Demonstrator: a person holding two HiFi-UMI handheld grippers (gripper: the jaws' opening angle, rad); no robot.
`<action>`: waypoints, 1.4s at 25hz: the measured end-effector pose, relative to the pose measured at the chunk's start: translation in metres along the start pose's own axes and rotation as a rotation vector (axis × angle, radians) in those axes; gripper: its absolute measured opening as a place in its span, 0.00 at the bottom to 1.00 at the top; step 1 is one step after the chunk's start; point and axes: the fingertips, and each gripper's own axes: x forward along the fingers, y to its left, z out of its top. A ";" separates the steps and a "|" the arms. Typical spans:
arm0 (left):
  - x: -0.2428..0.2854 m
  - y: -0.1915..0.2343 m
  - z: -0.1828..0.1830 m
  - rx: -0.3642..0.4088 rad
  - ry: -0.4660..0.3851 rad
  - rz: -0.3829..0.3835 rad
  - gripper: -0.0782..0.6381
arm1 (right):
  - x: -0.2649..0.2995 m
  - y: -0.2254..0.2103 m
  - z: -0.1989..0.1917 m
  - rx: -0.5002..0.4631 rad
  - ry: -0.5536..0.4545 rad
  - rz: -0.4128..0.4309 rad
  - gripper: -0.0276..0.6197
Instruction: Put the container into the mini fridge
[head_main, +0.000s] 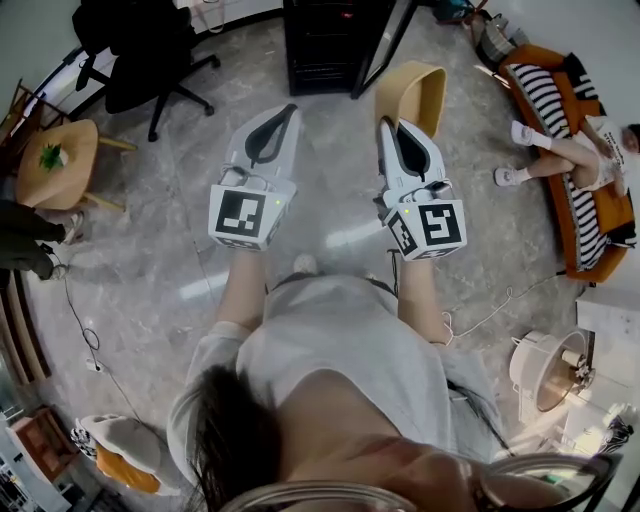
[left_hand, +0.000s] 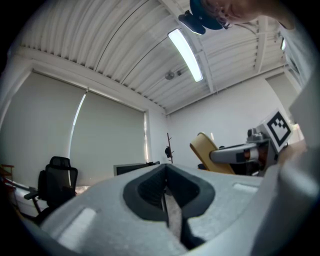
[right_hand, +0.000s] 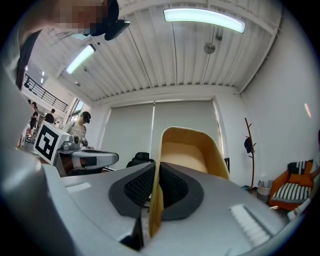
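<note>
**Container held in the right gripper, short of the fridge**

The right gripper (right_hand: 154, 172) is clamped on a tan container (right_hand: 186, 150). Its two dark pads pinch one thin side wall between them, and the rest of the open tub sits to the right of the jaws and reaches past their tips. Seen from the head, the container hangs in the air at the front end of this gripper, above the grey stone floor (head_main: 330, 225) and touching nothing else.

The mini fridge (head_main: 322, 45) — a dark box — stands ahead of both grippers, a little to the left of the right one. Its door (head_main: 385, 40) is swung open toward the container. The container is near the fridge but still outside it.

The left gripper (head_main: 288, 110) is held just to the left of the right one, apart from it and pointing the same way. Its jaws are pressed together with nothing between them.

Farther ahead and to the left of the left gripper is a black office chair (head_main: 140, 55). Well off to that side stands a round wooden table (head_main: 70, 175) carrying a small potted plant (head_main: 52, 155).

Well to the right of the right gripper runs an orange sofa (head_main: 572, 235) — a person (head_main: 585, 150) is on it.
</note>
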 end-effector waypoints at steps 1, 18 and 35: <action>0.000 0.004 0.000 0.000 -0.003 -0.005 0.11 | 0.003 0.001 0.000 0.006 0.003 -0.007 0.06; 0.056 0.058 -0.020 -0.018 -0.012 0.002 0.11 | 0.068 -0.035 -0.018 -0.009 0.008 -0.013 0.06; 0.241 0.113 -0.034 -0.004 -0.014 0.094 0.11 | 0.207 -0.183 -0.026 0.000 0.011 0.113 0.07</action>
